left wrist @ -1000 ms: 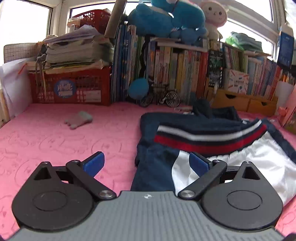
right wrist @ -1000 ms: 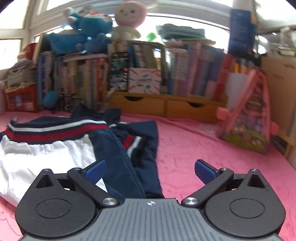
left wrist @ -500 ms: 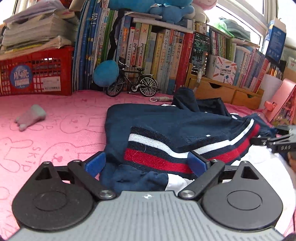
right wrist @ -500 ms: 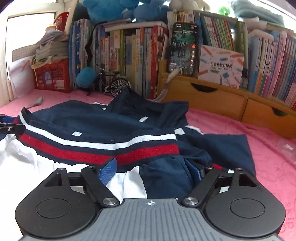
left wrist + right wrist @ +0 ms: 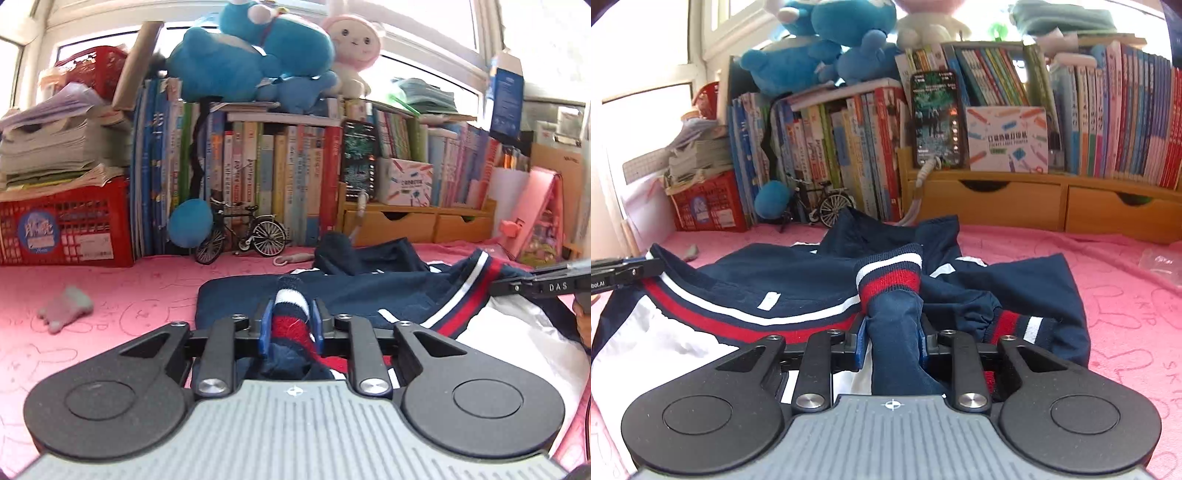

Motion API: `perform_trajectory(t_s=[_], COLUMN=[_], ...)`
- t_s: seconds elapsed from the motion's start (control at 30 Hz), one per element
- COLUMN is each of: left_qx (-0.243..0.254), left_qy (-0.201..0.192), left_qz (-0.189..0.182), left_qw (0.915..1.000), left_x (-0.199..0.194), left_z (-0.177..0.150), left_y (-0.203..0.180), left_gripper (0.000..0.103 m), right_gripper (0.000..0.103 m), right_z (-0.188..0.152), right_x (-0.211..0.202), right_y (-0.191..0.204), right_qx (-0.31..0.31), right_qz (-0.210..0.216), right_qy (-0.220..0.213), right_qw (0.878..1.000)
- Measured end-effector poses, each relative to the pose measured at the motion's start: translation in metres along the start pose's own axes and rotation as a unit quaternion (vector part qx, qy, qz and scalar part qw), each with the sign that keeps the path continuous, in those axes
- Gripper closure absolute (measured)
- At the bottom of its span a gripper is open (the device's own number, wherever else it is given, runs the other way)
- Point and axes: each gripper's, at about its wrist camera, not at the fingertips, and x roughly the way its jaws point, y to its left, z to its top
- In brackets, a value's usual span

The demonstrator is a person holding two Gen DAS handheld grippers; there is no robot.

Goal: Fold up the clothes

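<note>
A navy jacket [image 5: 369, 291] with a red and white striped hem and white lining lies crumpled on the pink mat [image 5: 110, 295]; it also shows in the right wrist view [image 5: 775, 280]. My left gripper [image 5: 290, 325] is shut on the striped hem at the jacket's left corner. My right gripper [image 5: 892, 339] is shut on a bunch of navy fabric just behind a striped cuff [image 5: 890, 275]. The right gripper's tip shows at the right edge of the left wrist view [image 5: 550, 286], and the left gripper's tip at the left edge of the right wrist view [image 5: 624, 273].
A wall of books [image 5: 277, 177], a red crate [image 5: 62, 229], a model bicycle [image 5: 240, 236] and wooden drawers [image 5: 1052, 203] line the back. A grey toy [image 5: 64, 308] lies on the mat at the left. A pink toy house [image 5: 543, 218] stands at the right.
Both grippers have shut on the jacket: the left on the striped hem, the right on navy fabric by the cuff. Both had open jaws over the jacket before.
</note>
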Motion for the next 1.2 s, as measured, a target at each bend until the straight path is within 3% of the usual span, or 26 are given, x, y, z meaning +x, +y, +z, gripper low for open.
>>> perform_trajectory(t_s=[0.03, 0.07, 0.1, 0.13, 0.17, 0.2, 0.23, 0.27, 0.3, 0.33, 0.37, 0.5, 0.57, 0.63, 0.67, 0.7, 0.73, 0.8, 0.83, 0.87, 0.93, 0.97, 1.03, 1.07, 1.2], left_qx=[-0.004, -0.016, -0.035, -0.053, -0.071, -0.088, -0.098, -0.100, -0.099, -0.095, -0.091, -0.054, -0.013, 0.017, 0.032, 0.049, 0.065, 0.068, 0.066, 0.056, 0.026, 0.019, 0.017, 0.020, 0.057], left_qy=[0.013, 0.028, 0.046, 0.059, 0.067, 0.075, 0.081, 0.082, 0.074, 0.058, 0.042, -0.039, -0.070, -0.072, -0.063, -0.042, -0.015, 0.034, 0.057, 0.069, 0.064, 0.059, 0.044, 0.034, 0.008], left_qz=[0.001, 0.000, -0.003, -0.003, -0.002, -0.001, 0.007, 0.017, 0.020, 0.017, 0.015, -0.015, -0.003, 0.018, 0.037, 0.067, 0.102, 0.157, 0.183, 0.198, 0.192, 0.191, 0.191, 0.177, 0.110], left_qw=[0.9999, 0.9995, 0.9983, 0.9969, 0.9953, 0.9933, 0.9919, 0.9914, 0.9922, 0.9937, 0.9949, 0.9977, 0.9975, 0.9971, 0.9968, 0.9957, 0.9925, 0.9846, 0.9793, 0.9761, 0.9790, 0.9796, 0.9804, 0.9834, 0.9923], left_x=[0.006, 0.012, 0.019, 0.025, 0.028, 0.032, 0.033, 0.029, 0.023, 0.015, 0.008, -0.008, 0.010, 0.043, 0.065, 0.088, 0.111, 0.137, 0.147, 0.149, 0.129, 0.115, 0.083, 0.065, 0.011], left_z=[-0.001, -0.003, -0.005, -0.009, -0.012, -0.016, -0.018, -0.016, -0.010, -0.002, 0.007, 0.059, 0.087, 0.106, 0.111, 0.111, 0.109, 0.097, 0.090, 0.083, 0.069, 0.061, 0.048, 0.042, 0.011], left_y=[0.002, 0.004, 0.008, 0.011, 0.014, 0.016, 0.017, 0.015, 0.012, 0.008, 0.004, -0.010, -0.021, -0.032, -0.036, -0.038, -0.039, -0.034, -0.029, -0.023, -0.006, -0.002, -0.004, -0.011, -0.057], left_gripper=[0.061, 0.038, 0.028, 0.028, 0.029, 0.042, 0.056, 0.068, 0.078, 0.082, 0.085, 0.086, 0.084, 0.072, 0.061, 0.056, 0.056, 0.058, 0.058, 0.058, 0.057, 0.056, 0.053, 0.053, 0.032], right_gripper=[0.066, 0.054, 0.045, 0.030, 0.027, 0.029, 0.046, 0.071, 0.077, 0.086, 0.089, 0.091, 0.090, 0.086, 0.085, 0.084, 0.079, 0.059, 0.039, 0.037, 0.034, 0.022, 0.009, 0.009, 0.009], right_z=[0.000, 0.000, -0.001, -0.004, -0.006, -0.009, -0.011, -0.011, -0.011, -0.010, -0.008, 0.016, 0.034, 0.051, 0.059, 0.063, 0.064, 0.063, 0.057, 0.050, 0.034, 0.027, 0.018, 0.014, -0.002], right_x=[0.003, 0.007, 0.011, 0.014, 0.017, 0.020, 0.020, 0.018, 0.013, 0.006, -0.004, -0.058, -0.072, -0.066, -0.059, -0.048, -0.029, 0.009, 0.029, 0.044, 0.045, 0.039, 0.019, 0.006, -0.035], right_y=[0.000, -0.001, -0.002, -0.002, -0.002, -0.001, 0.000, 0.002, 0.004, 0.005, 0.008, 0.018, 0.015, 0.007, 0.003, -0.002, -0.006, -0.015, -0.016, -0.015, -0.009, -0.006, 0.003, 0.008, 0.056], right_qx=[-0.006, -0.009, -0.009, -0.009, -0.009, -0.010, -0.010, -0.010, -0.008, 0.000, 0.003, -0.010, -0.015, -0.027, -0.034, -0.042, -0.054, -0.082, -0.107, -0.141, -0.180, -0.191, -0.194, -0.191, -0.209], right_qz=[-0.007, -0.009, -0.010, -0.010, -0.011, -0.012, -0.015, -0.021, -0.023, -0.017, -0.016, -0.050, -0.080, -0.121, -0.144, -0.165, -0.184, -0.225, -0.250, -0.274, -0.284, -0.282, -0.262, -0.249, -0.171], right_qy=[0.008, 0.018, 0.027, 0.034, 0.037, 0.040, 0.041, 0.040, 0.035, 0.027, 0.015, -0.082, -0.118, -0.131, -0.135, -0.132, -0.120, -0.091, -0.066, -0.041, -0.035, -0.039, -0.056, -0.066, -0.086], right_qw=[1.000, 1.000, 1.000, 0.999, 0.999, 0.999, 0.999, 0.999, 0.999, 0.999, 1.000, 0.995, 0.990, 0.984, 0.980, 0.976, 0.974, 0.967, 0.960, 0.950, 0.941, 0.939, 0.944, 0.947, 0.959])
